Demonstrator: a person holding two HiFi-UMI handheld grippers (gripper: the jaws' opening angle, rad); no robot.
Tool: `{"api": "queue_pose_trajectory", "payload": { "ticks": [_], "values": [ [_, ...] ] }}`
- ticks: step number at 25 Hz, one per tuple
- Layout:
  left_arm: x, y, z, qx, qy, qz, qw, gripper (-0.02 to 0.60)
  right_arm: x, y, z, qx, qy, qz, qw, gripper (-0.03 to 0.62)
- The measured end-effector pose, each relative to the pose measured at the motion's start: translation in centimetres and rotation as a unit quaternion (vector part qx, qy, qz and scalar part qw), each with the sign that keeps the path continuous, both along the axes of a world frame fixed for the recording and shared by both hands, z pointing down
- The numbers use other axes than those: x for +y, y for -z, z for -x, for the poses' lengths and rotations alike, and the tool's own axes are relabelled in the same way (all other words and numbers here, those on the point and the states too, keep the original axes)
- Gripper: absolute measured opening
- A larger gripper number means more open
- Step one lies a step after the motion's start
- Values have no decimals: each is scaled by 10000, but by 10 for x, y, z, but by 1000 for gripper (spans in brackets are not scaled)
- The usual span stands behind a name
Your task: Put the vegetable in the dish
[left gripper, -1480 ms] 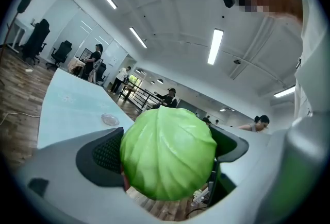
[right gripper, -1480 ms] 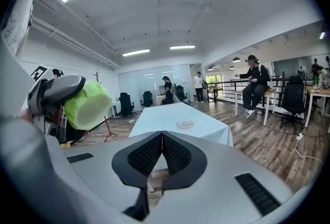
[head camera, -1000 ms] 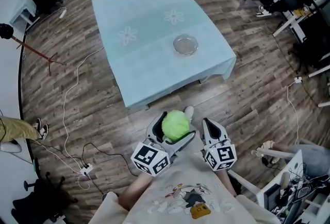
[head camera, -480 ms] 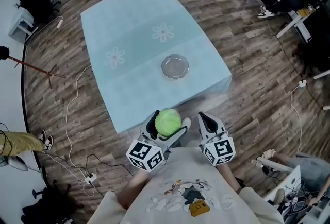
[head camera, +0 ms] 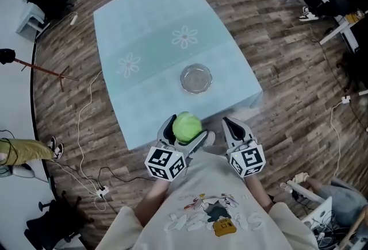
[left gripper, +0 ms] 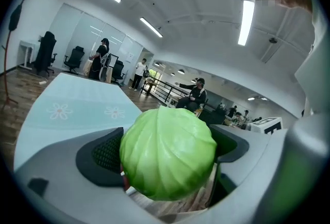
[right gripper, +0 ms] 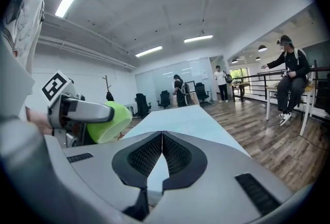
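The brown wood-plank floor (head camera: 287, 70) spread beneath both pairs of jaws and was the largest thing we saw. Ahead of the jaws stood the long table under a pale blue cloth printed with white flowers (head camera: 144, 30), its near edge just beyond the jaw tips in the head view.

We saw the left gripper, grey with black ribbed pads and a marker cube (head camera: 188, 131), with its jaws clamped on the vegetable, one pad on either side of it. The right gripper of the same make (right gripper: 162, 152) sat just beside it on the right. Its jaws were closed together, pad against pad, with nothing between them.

The round clear glass dish (head camera: 196, 78) rested on the cloth ahead of the jaws, near the table's closer end, roughly in line with the gap between the two grippers and well apart from both.

The round, pale green, smooth-leaved cabbage (head camera: 187, 125) filled the space between the left jaws, bulging above them. Seen from the right jaws, it lay off to their left.
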State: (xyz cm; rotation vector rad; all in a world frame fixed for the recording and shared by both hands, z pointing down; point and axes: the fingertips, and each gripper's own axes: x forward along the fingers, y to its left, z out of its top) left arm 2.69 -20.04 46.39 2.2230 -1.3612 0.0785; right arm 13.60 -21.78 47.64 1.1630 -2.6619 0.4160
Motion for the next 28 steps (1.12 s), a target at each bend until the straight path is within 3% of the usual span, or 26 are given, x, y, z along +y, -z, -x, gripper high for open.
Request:
{"api": "queue_pose_trajectory", "payload": {
  "ticks": [6,17,28],
  "values": [
    [-53,-39,9,-605,22,96,9981,525,2,-16,-2,-43,-61,330,9994,19],
    [-132,-134,-5,-977,-345,608,9928,525,-22,-30,-22,104,-472,646,9967,18],
    [-201,-240,-12,-1569,-612,1694,9710,525,-48,-31,-36,187,-951,764,9924,18]
  ]
}}
